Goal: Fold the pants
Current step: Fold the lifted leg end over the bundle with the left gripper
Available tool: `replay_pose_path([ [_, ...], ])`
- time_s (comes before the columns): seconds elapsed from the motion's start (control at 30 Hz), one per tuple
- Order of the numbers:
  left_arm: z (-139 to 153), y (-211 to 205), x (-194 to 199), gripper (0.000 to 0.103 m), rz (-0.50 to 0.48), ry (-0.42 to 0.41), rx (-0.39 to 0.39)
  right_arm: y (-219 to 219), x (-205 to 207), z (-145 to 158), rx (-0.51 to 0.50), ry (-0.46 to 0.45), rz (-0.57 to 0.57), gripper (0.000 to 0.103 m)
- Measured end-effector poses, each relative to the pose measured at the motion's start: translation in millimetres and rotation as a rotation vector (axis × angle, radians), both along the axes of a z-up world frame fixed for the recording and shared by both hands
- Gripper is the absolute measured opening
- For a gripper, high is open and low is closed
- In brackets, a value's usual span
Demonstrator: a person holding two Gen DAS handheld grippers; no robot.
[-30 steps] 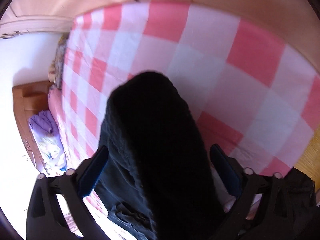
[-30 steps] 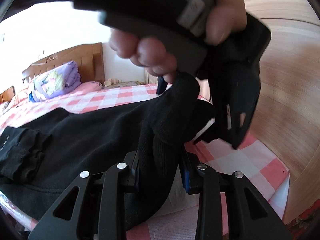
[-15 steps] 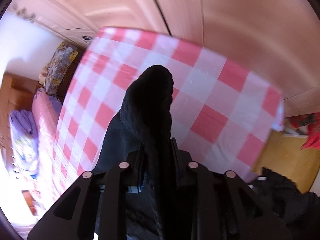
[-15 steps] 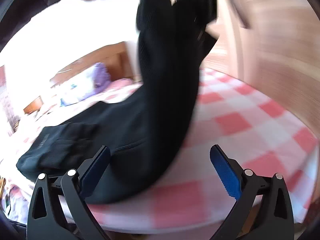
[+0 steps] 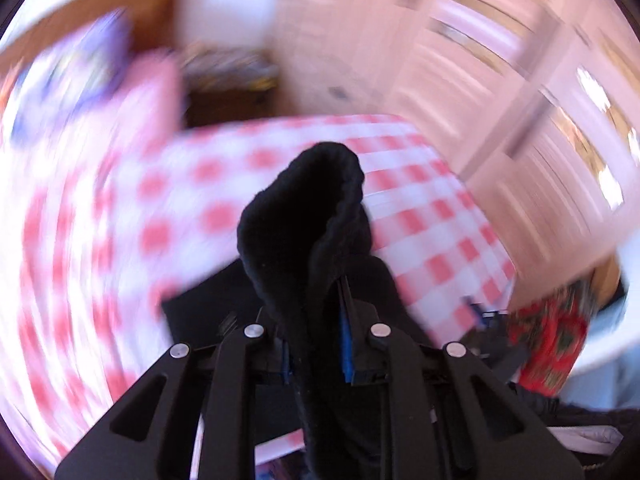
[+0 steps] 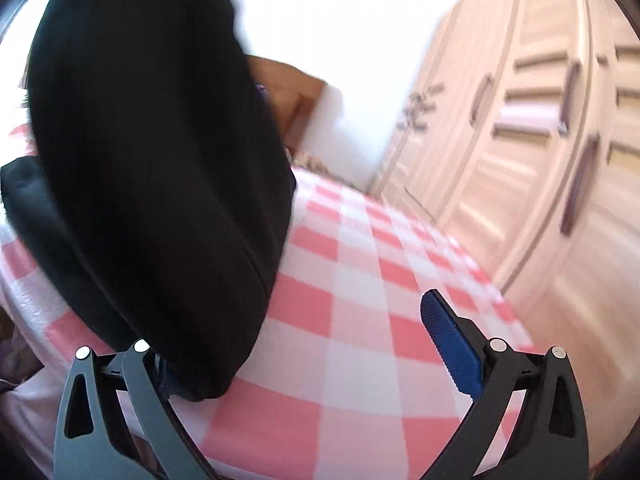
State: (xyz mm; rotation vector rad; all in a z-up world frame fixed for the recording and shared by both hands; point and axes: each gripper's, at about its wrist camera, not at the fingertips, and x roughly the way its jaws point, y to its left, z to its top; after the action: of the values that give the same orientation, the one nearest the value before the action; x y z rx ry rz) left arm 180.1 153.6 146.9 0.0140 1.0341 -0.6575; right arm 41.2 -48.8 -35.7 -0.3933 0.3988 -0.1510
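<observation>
One ribbed black pants [image 5: 320,216] cuff—pinched by left claw [image 5: 316,350].

A: Where are the pants [image 6: 152,168]?
B: Part hangs at the left above the bed [image 6: 360,280], part lies on it; a fold stands between the left gripper [image 5: 314,344] jaws.
A: And the right gripper [image 6: 308,356]?
B: At the bed's near edge, the pants by its left jaw.
A: Far right?
B: A wardrobe [image 6: 540,140], beside the bed.
</observation>
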Motion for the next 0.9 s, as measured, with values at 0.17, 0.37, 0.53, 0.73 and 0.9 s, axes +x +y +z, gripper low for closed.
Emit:
replay_pose_path([
  [0.17, -155, 94, 20, 0.018, 0.136, 0.199, -0.211, 16, 5, -17, -0.118, 0.010, 0.004, 0.098],
  [0.37, -187, 118, 13, 0.018, 0.183, 0.170, -0.464, 16, 7, -14, -0.121, 0.033, -0.002, 0.098],
  [0.53, -151, 115, -3, 0.014, 0.184, 0.084, -0.401, 27, 13, -9, -0.145, 0.006, 0.017, 0.098],
  [0.73, -152, 118, 0, 0.024, 0.211, 0.123, -0.317, 39, 6, -11, -0.161, 0.015, 0.127, 0.098],
  [0.9, -184, 152, -13, 0.075, 0.423, 0.180, -0.336, 19, -12, 4, 0.001, 0.037, 0.297, 0.098],
])
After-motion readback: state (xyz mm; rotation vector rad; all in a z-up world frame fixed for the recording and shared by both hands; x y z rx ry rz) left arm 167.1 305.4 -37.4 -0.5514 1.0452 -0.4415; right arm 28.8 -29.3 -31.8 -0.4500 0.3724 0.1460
